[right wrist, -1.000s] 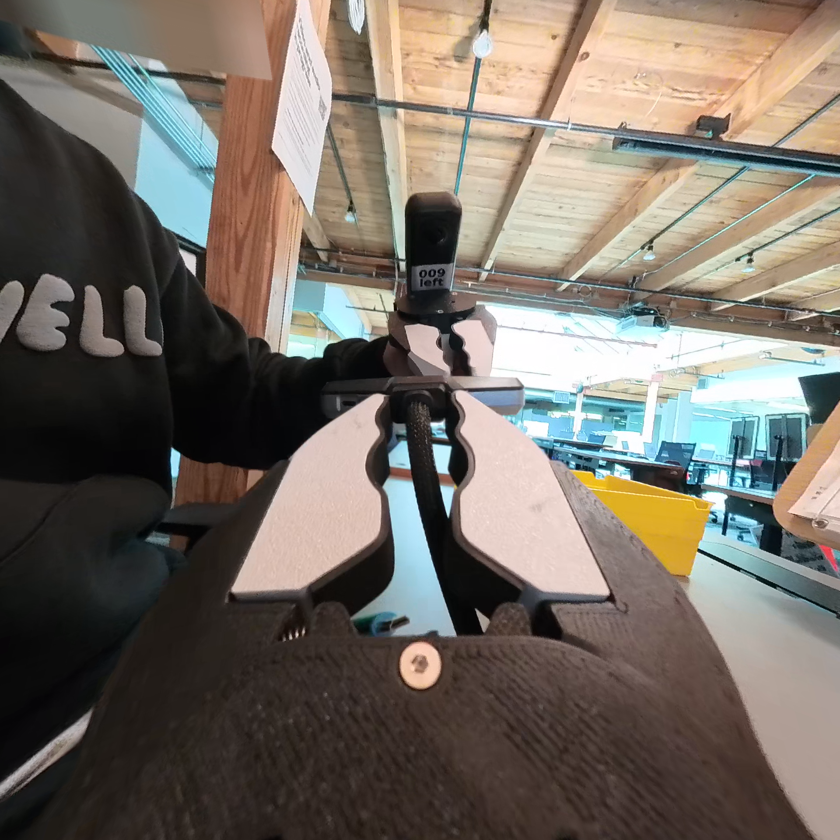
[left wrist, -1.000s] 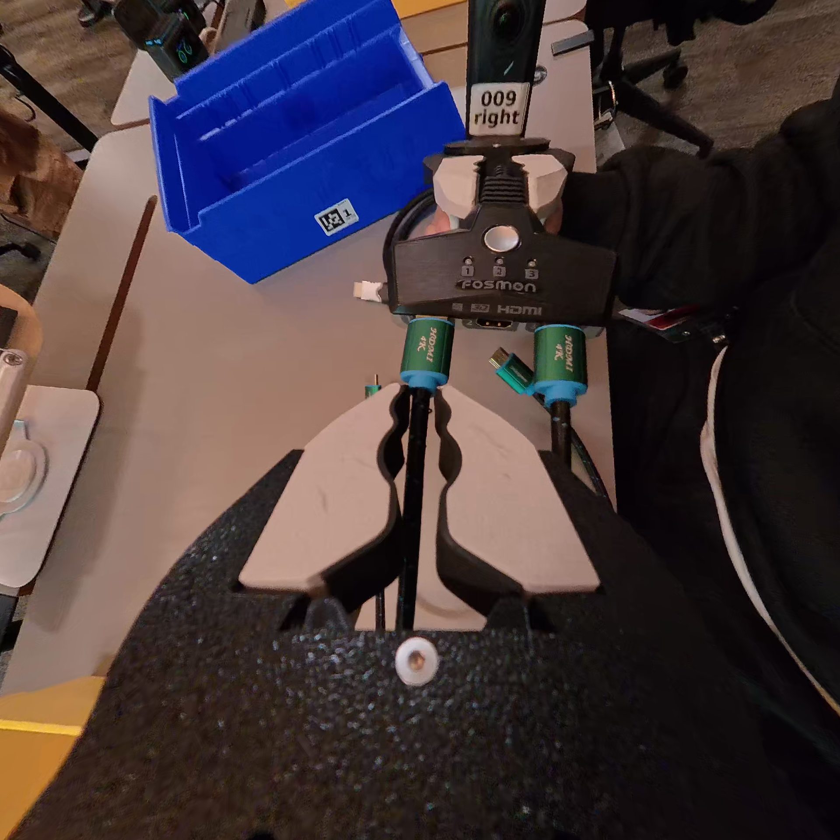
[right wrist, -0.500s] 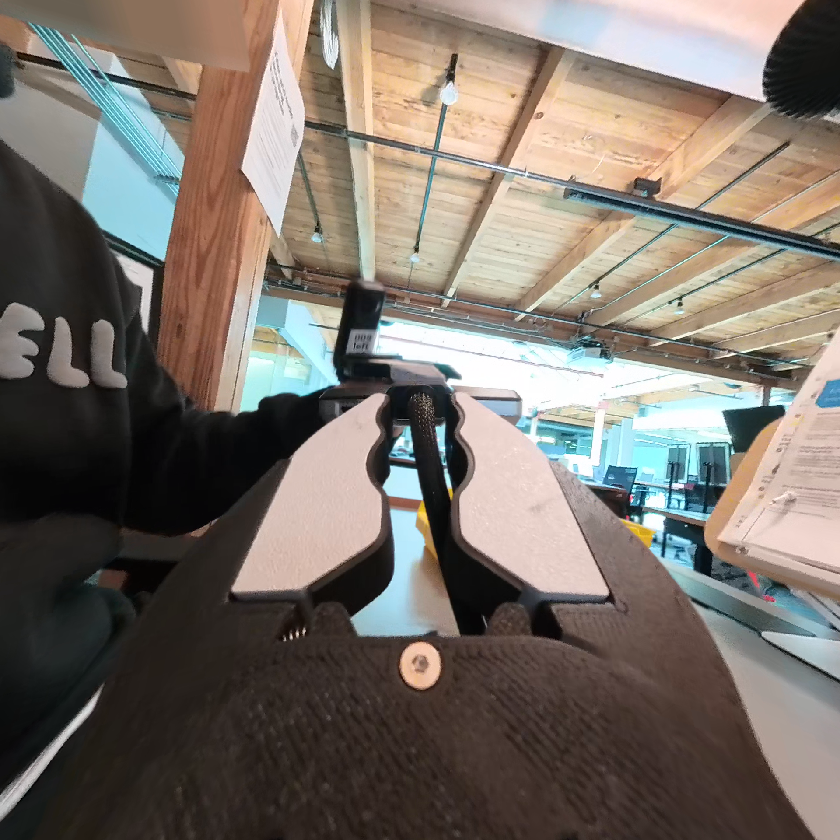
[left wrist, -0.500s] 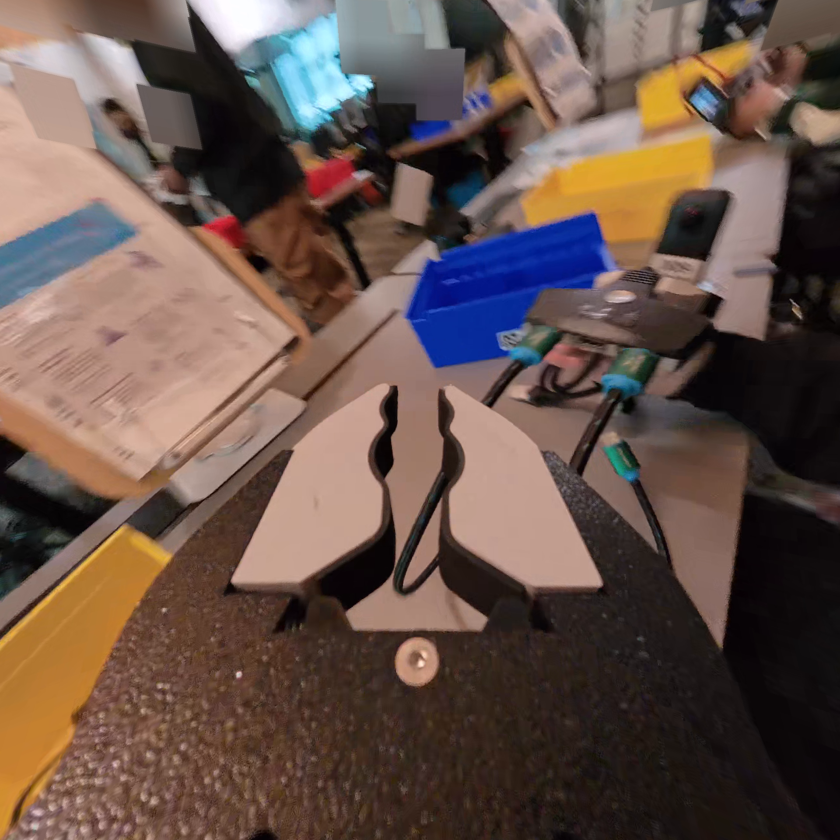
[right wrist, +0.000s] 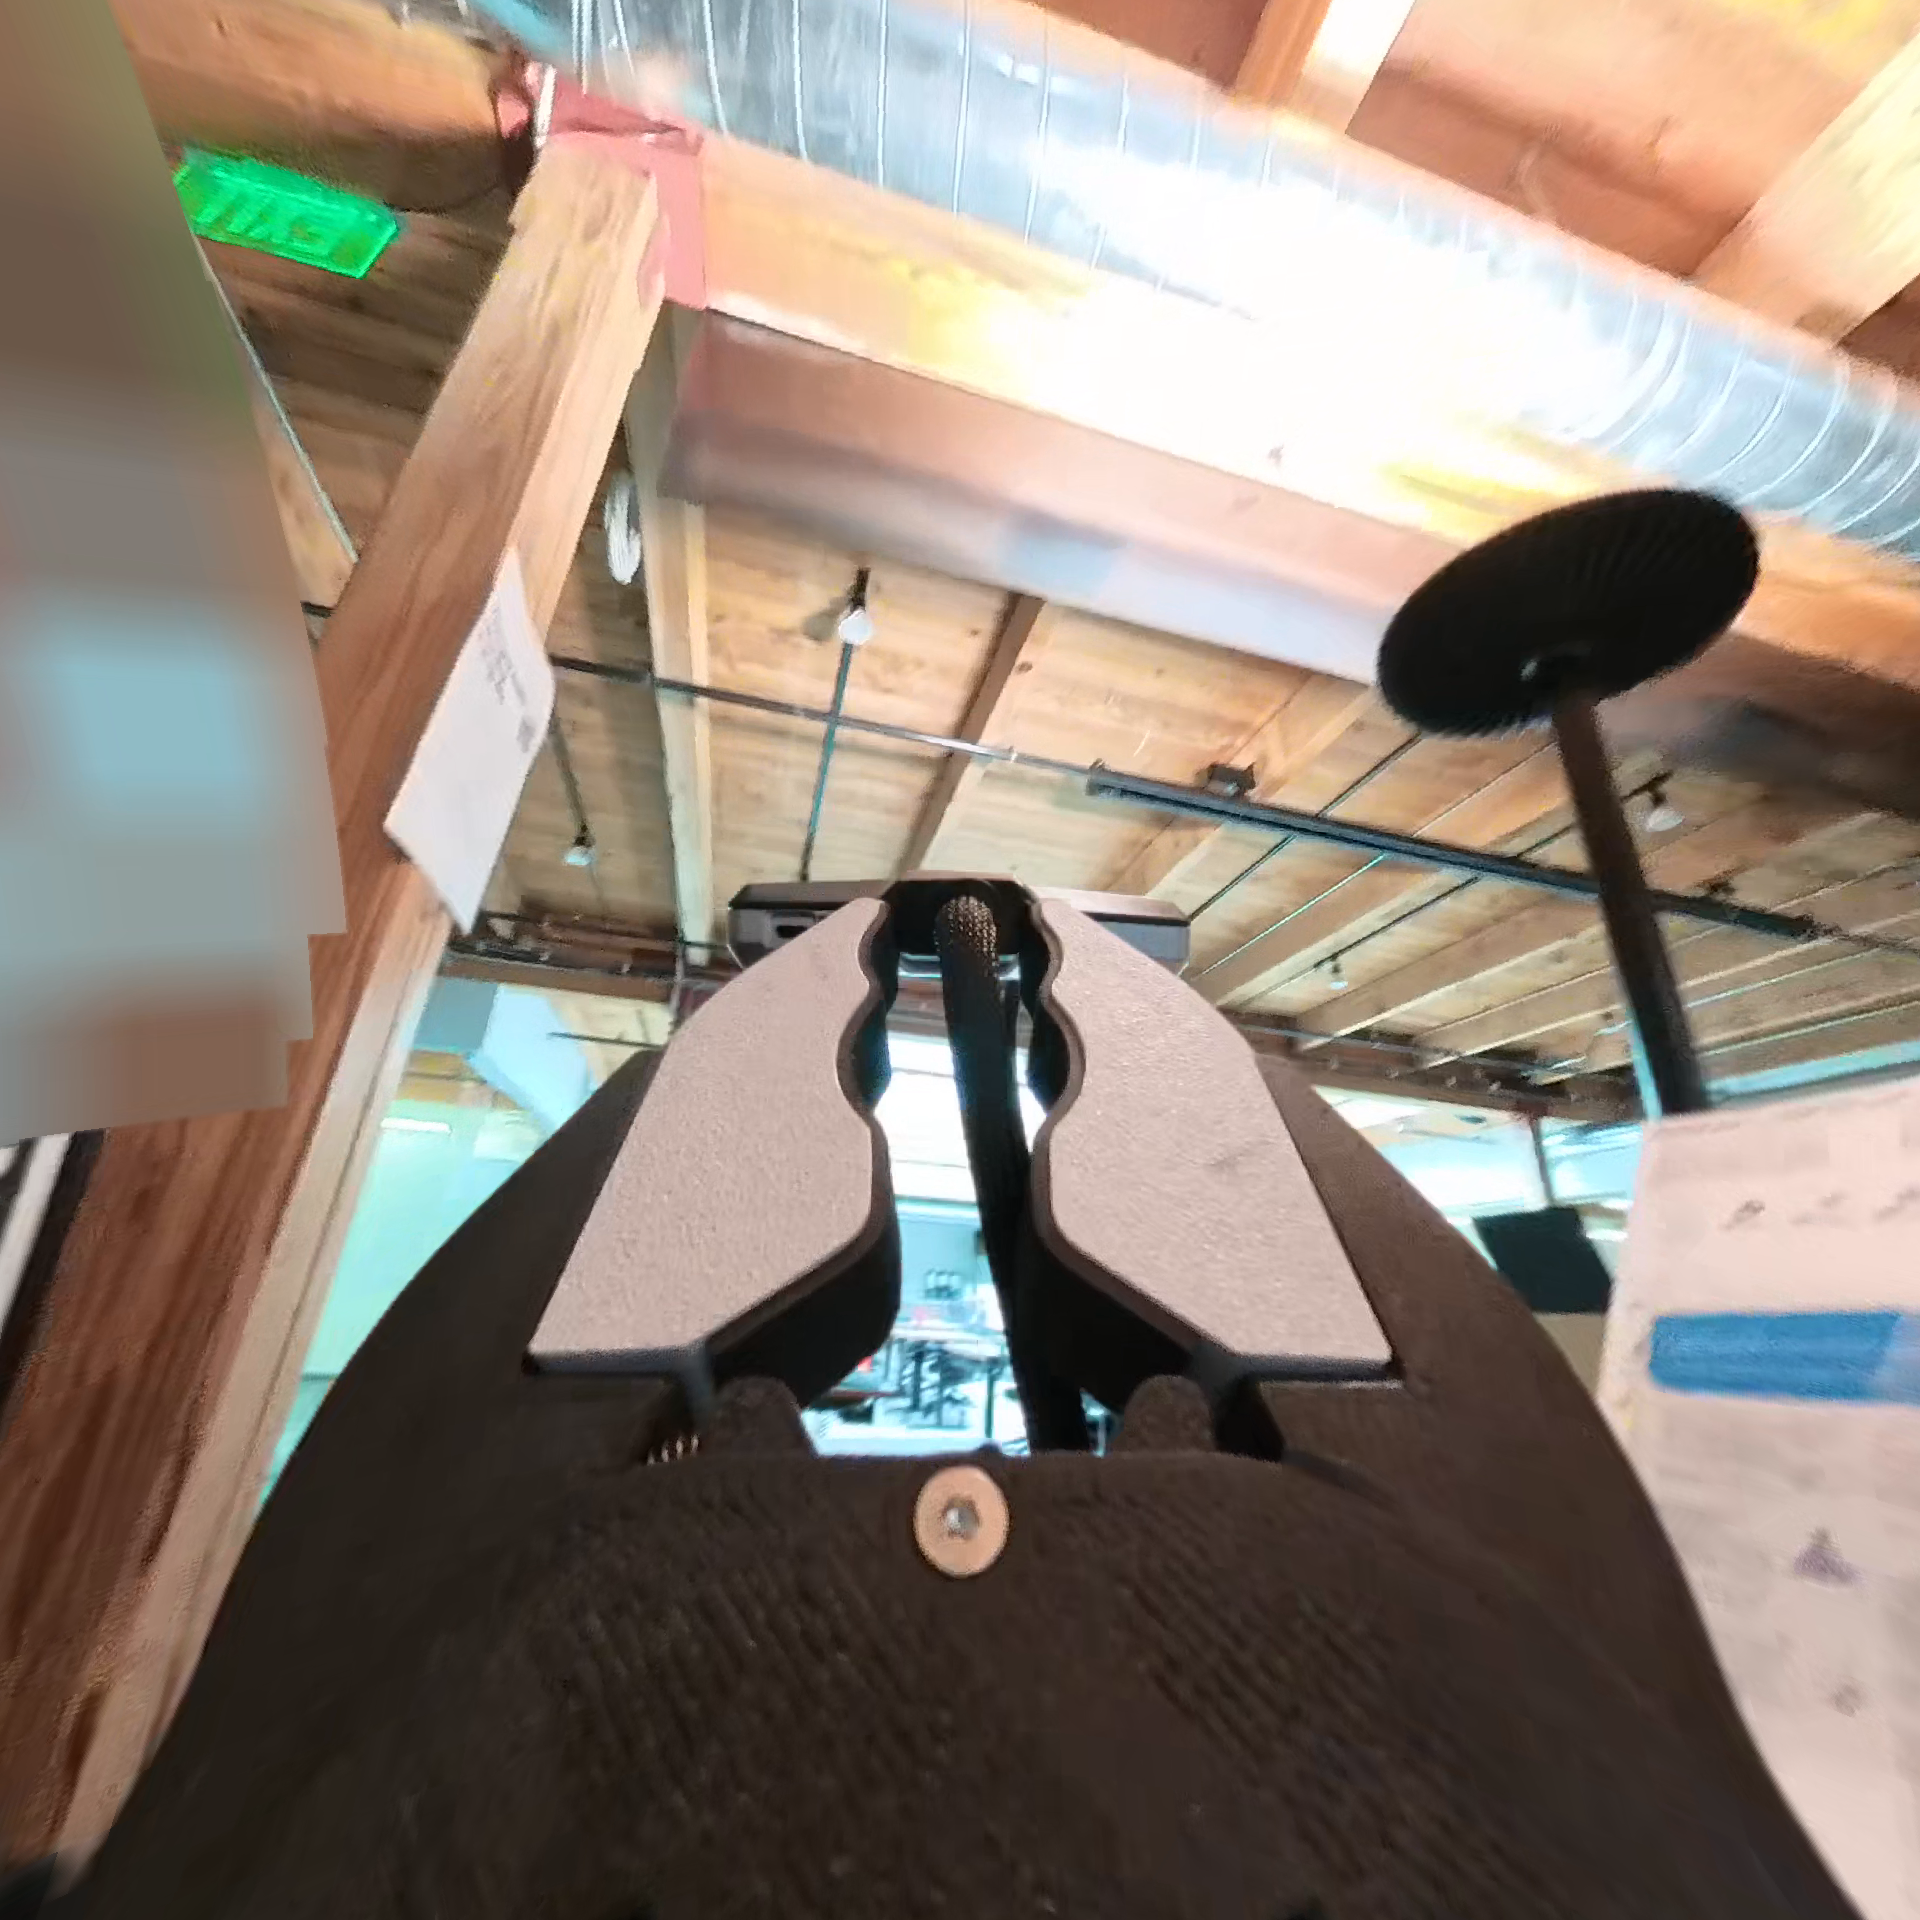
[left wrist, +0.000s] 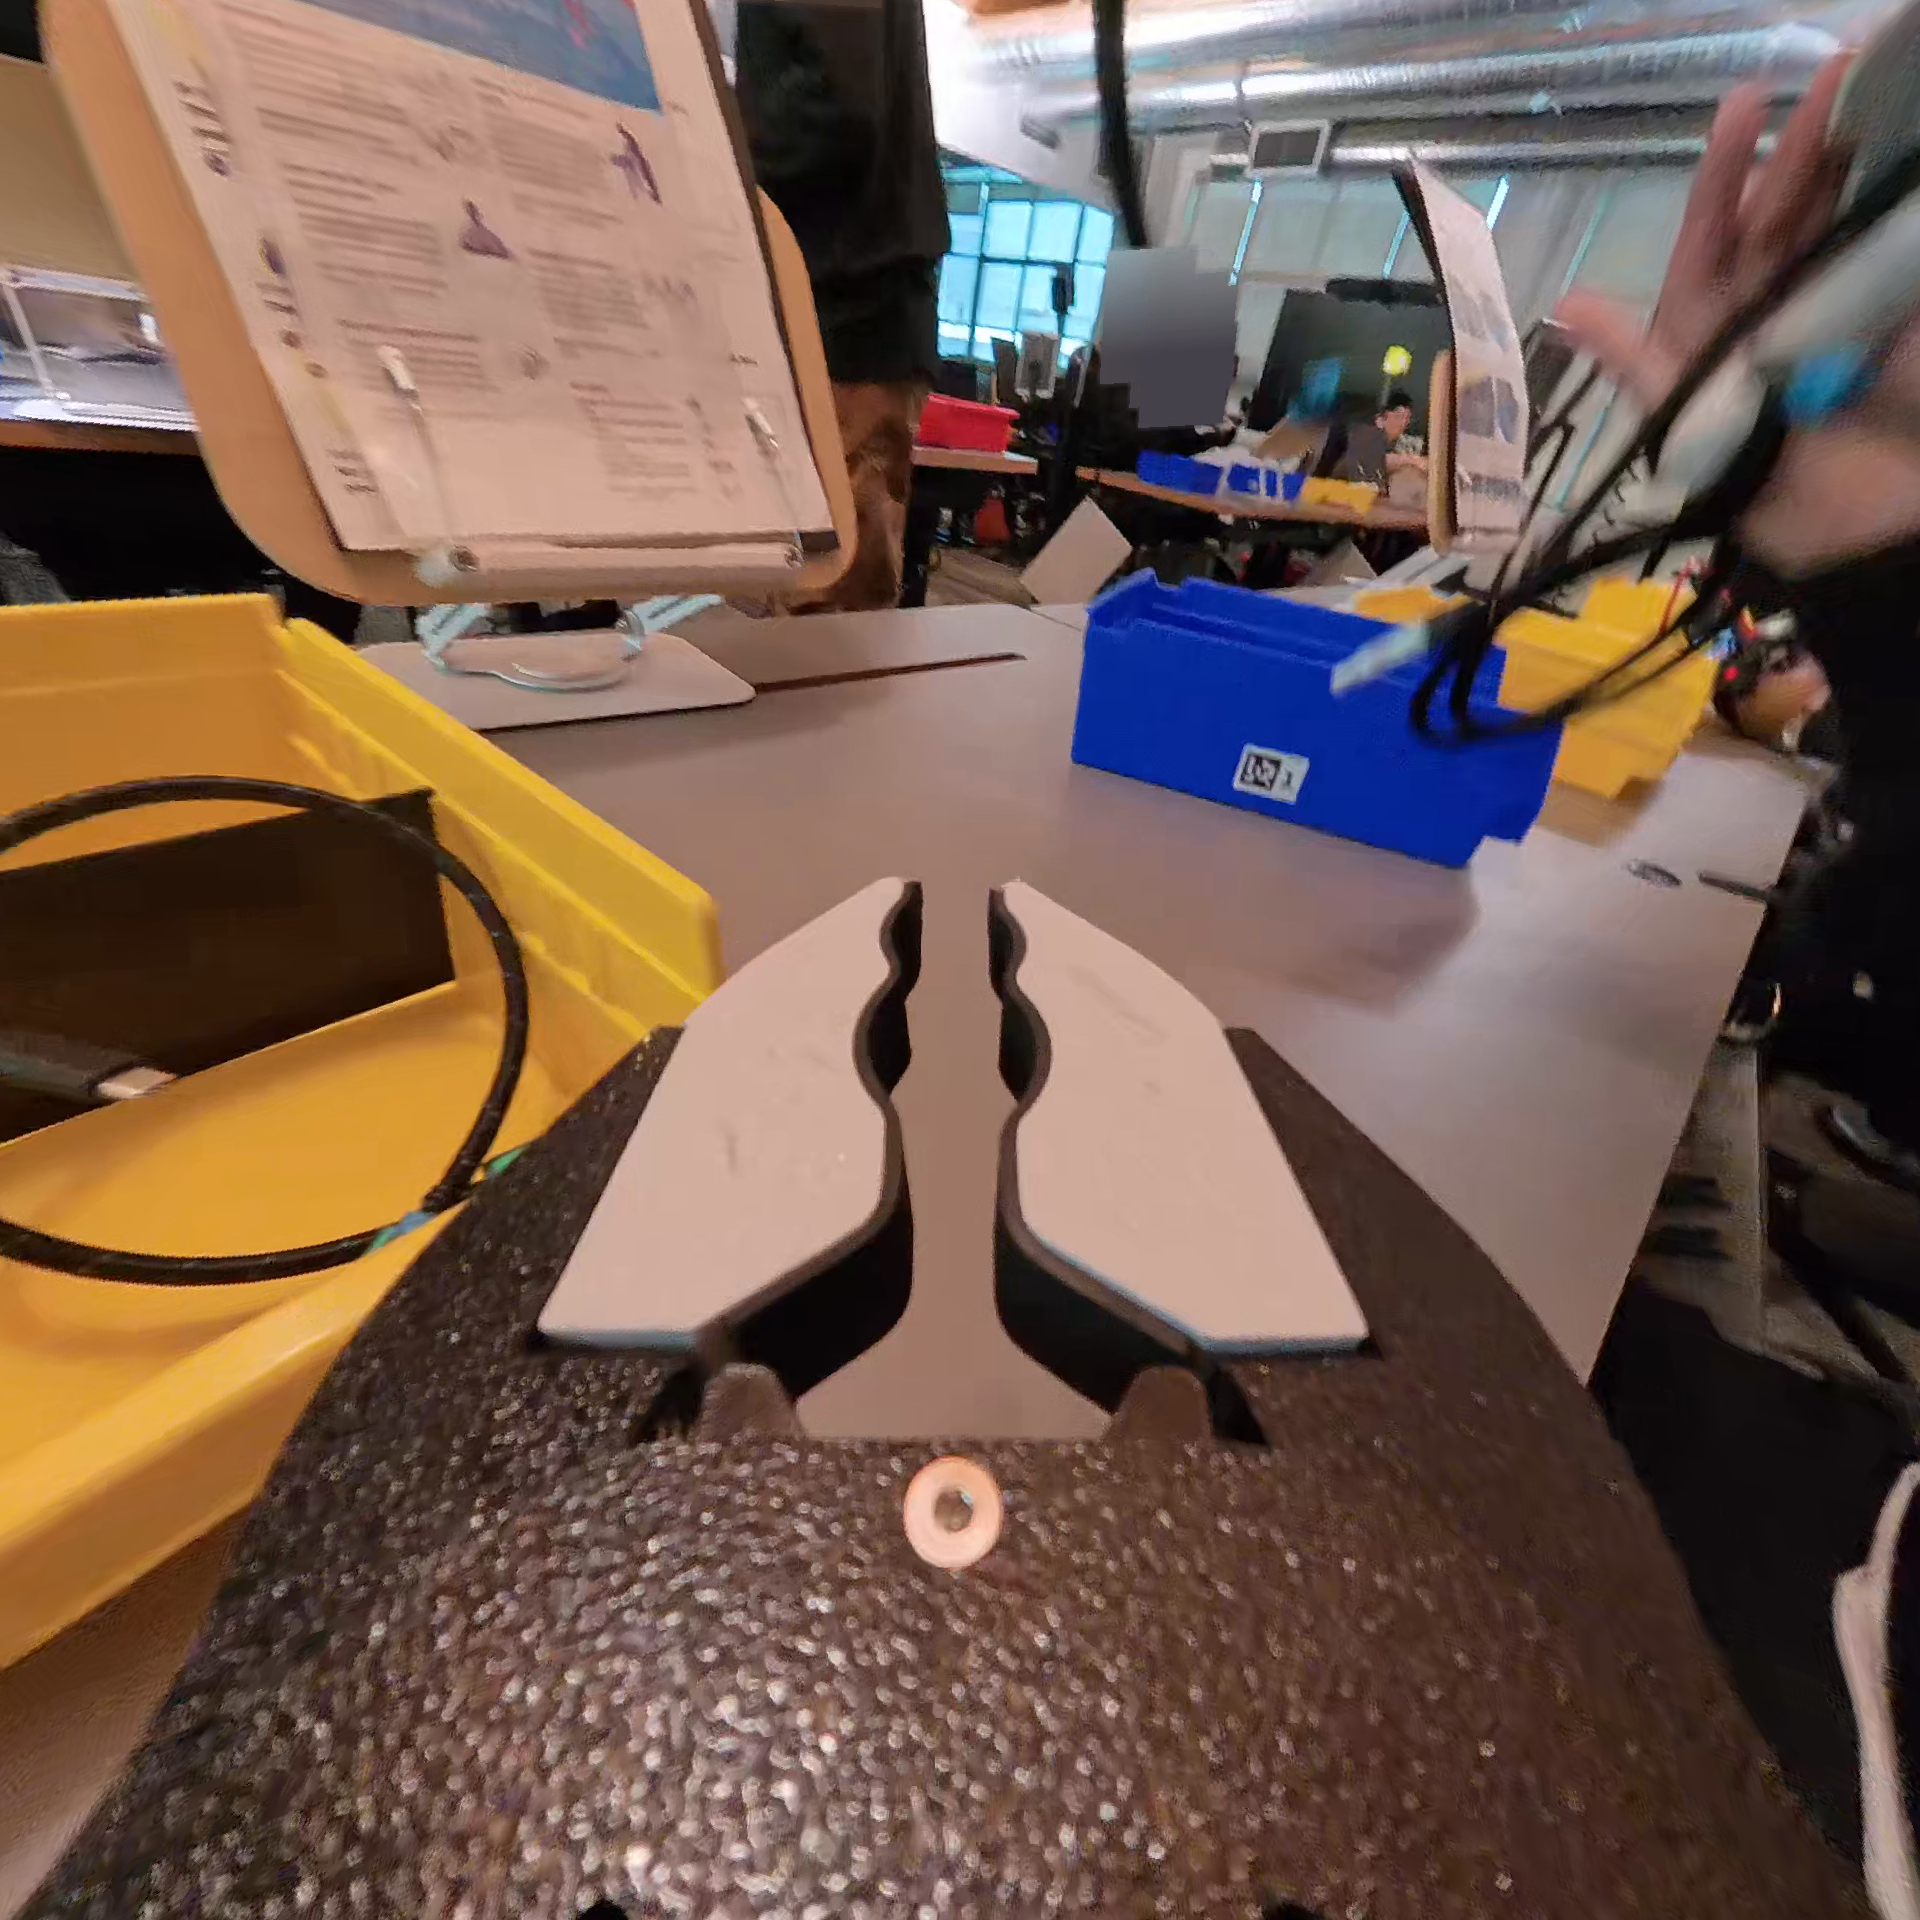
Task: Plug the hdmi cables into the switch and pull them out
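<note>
My left gripper (left wrist: 956, 894) hovers low over the grey table (left wrist: 1143, 935), fingers a narrow gap apart with nothing between them. My right gripper (right wrist: 961, 914) points up at the ceiling and is shut on the black braided lead (right wrist: 987, 1091) of the HDMI switch (right wrist: 1132, 940), which sits across its fingertips. In the left wrist view the raised switch (left wrist: 1704, 405) is a blur at the top right beside a person's hand (left wrist: 1714, 239), with black HDMI cables (left wrist: 1538, 582) dangling from it. A blue plug collar (left wrist: 1823, 379) shows there.
A yellow bin (left wrist: 582, 831) holding a coiled black cable (left wrist: 499, 997) stands just left of my left gripper. A document stand (left wrist: 499, 312) is behind it. A blue bin (left wrist: 1299, 707) and more yellow bins (left wrist: 1621, 675) stand at the far right. A black lamp (right wrist: 1569, 613) hangs overhead.
My left gripper let the cable slip out and swung left, away from the switch, to the yellow bin. My right gripper lifted the switch and its hanging cables and tilted upward.
</note>
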Demonstrator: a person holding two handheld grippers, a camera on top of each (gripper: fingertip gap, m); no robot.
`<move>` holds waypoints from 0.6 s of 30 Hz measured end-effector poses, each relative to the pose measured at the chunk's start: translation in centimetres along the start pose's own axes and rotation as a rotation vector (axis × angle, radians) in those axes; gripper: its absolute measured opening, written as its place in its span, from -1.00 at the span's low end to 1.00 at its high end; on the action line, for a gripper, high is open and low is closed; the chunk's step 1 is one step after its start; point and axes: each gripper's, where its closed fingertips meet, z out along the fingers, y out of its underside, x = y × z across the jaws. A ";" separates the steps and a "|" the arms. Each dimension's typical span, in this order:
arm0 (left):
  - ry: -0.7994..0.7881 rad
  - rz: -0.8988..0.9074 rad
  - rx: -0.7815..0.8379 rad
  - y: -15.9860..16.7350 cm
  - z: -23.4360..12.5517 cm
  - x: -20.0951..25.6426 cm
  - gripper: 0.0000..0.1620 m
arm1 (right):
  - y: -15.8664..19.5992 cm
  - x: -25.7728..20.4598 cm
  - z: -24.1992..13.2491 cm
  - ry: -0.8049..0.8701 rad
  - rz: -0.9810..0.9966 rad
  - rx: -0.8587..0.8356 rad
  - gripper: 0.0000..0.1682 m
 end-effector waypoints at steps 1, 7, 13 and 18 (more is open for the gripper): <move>0.016 0.023 -0.013 0.5 0.2 0.4 -0.86 | -2.1 0.7 0.7 0.009 -0.021 0.004 -0.74; 0.076 0.100 -0.052 2.3 0.8 1.8 -0.86 | -9.1 7.0 0.9 0.107 -0.309 -0.280 -0.74; 0.095 0.067 -0.041 3.1 1.2 1.8 -0.88 | -9.1 13.6 -5.6 0.307 -0.595 -0.878 -0.74; 0.155 0.081 -0.130 4.5 2.4 2.3 -0.89 | -6.9 17.1 -11.5 0.422 -0.630 -1.258 -0.74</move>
